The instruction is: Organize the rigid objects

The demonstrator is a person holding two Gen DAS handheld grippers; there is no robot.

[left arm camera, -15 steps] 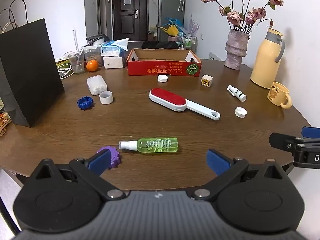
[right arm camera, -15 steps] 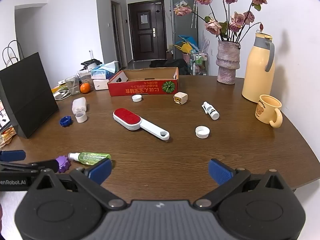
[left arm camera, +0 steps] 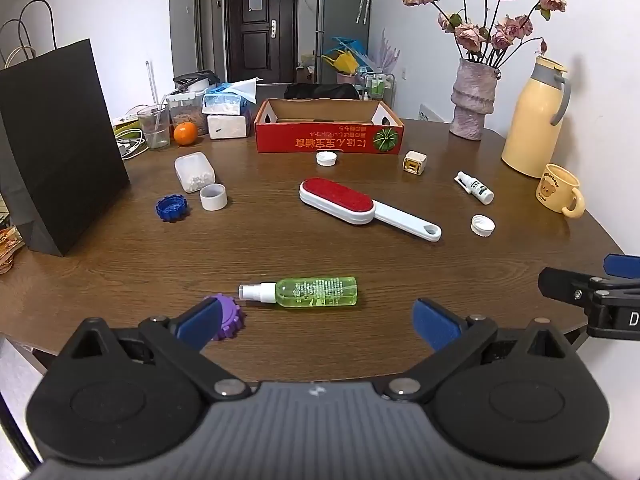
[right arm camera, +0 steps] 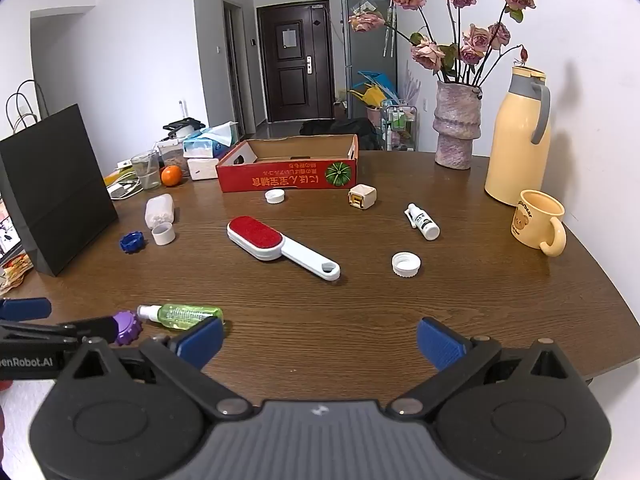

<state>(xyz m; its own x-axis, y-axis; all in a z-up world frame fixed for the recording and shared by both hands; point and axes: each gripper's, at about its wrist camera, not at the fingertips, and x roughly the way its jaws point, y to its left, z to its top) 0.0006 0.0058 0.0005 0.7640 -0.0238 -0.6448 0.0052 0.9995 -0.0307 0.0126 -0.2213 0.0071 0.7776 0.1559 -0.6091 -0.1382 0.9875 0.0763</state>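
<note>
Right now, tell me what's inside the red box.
The red box looks empty: only its bare brown cardboard floor and far walls show. The near wall hides the front strip of the floor, so anything small lying there stays unseen.

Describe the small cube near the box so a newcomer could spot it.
Find the red cardboard box at the table's far side. Just off its right front corner sits the cream cube, the only boxy item there; the white cap nearby is round.

We are seeing a yellow thermos (left arm camera: 534, 120) standing at two o'clock, a black paper bag (left arm camera: 56, 140) sitting at ten o'clock.
</note>
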